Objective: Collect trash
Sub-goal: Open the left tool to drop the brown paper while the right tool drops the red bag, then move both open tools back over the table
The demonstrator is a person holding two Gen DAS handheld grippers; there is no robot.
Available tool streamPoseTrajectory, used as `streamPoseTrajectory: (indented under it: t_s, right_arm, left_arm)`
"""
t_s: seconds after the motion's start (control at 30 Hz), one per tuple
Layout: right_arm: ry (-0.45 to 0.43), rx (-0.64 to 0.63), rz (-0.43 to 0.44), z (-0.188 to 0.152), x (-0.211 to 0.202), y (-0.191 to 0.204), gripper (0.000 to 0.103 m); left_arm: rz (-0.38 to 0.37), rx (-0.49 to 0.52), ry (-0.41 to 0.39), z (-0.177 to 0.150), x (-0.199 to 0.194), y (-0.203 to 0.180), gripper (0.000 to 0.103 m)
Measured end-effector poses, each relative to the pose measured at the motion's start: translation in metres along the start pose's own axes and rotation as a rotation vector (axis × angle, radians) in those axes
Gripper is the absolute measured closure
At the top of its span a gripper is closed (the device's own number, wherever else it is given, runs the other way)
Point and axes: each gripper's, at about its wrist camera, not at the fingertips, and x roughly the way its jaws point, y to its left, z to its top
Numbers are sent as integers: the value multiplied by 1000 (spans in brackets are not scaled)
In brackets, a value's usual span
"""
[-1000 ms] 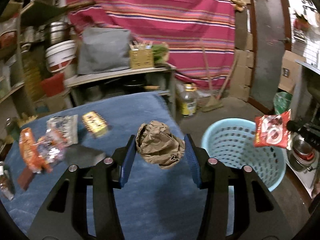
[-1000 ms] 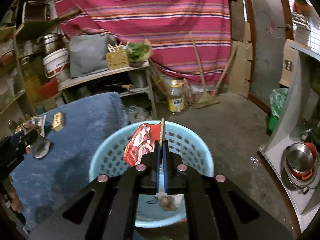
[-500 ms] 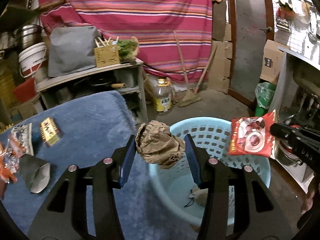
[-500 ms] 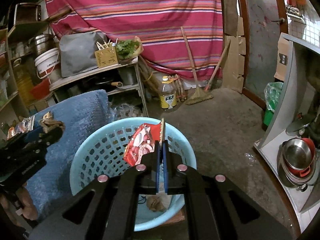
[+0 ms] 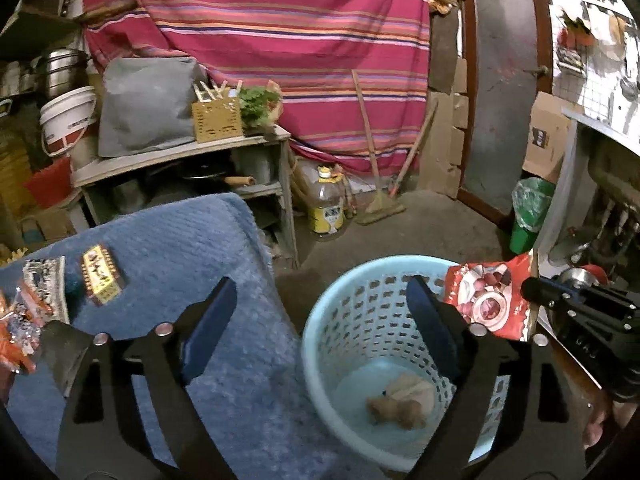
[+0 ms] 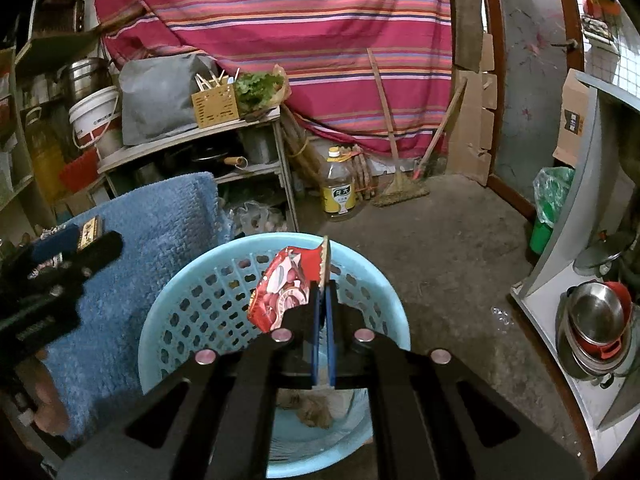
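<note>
**Paper wad dropped into basket**

Gone from my left gripper [image 5: 320, 320] is the brown paper wad [image 5: 400, 404]: the jaws have just been opening, nothing sits between them, and the wad lies on the floor of the blue basket [image 5: 340, 312] below. My right gripper [image 6: 323, 300] is clamped on a red wrapper [image 6: 284, 288] over the basket. More wrappers [image 5: 100, 276] lie on the blue mat [image 5: 180, 248].

Your colours: pale blue, red, brown

You see a pale blue perforated basket [image 5: 340, 332], a red-and-white snack wrapper [image 6: 282, 292], brown crumpled paper [image 5: 404, 400], a blue textured cloth [image 5: 192, 248], a pink striped curtain [image 5: 280, 32].
</note>
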Motion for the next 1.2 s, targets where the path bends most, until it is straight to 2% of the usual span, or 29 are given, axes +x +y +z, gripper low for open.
streamPoseTrajectory:
  t_s: [0.1, 0.2, 0.43, 0.47, 0.53, 0.57, 0.73, 0.8, 0.9, 1.2]
  right_arm:
    - [6, -14, -5, 0, 3, 7, 100]
    - [12, -33, -12, 0, 7, 16, 100]
    - [60, -69, -67, 0, 27, 31, 96]
    - [71, -69, -75, -1, 30, 32, 93]
    - [90, -63, -95, -5, 37, 32, 59]
    - [86, -63, -112, -8, 38, 32, 35]
    - [98, -55, -133, -17, 39, 37, 33]
    - [81, -54, -140, -20, 34, 43, 23]
    - [55, -57, -131, -20, 28, 56, 21]
    - [-57, -148, -31, -7, -12, 145, 13]
  left_arm:
    - [35, -32, -13, 0, -11, 22, 7]
    - [62, -50, -10, -1, -20, 45, 7]
    - [180, -100, -28, -8, -54, 107, 6]
    - [197, -109, -31, -11, -60, 115, 6]
    - [225, -120, -35, -16, -72, 131, 6]
    - [237, -123, -35, -18, -77, 138, 6]
    - [301, -157, -48, -31, -106, 177, 6]
    - [325, -171, -48, -37, -118, 194, 6]
    - [366, -179, -39, -46, -129, 217, 6]
    - [443, -248, -23, -78, -156, 283, 6]
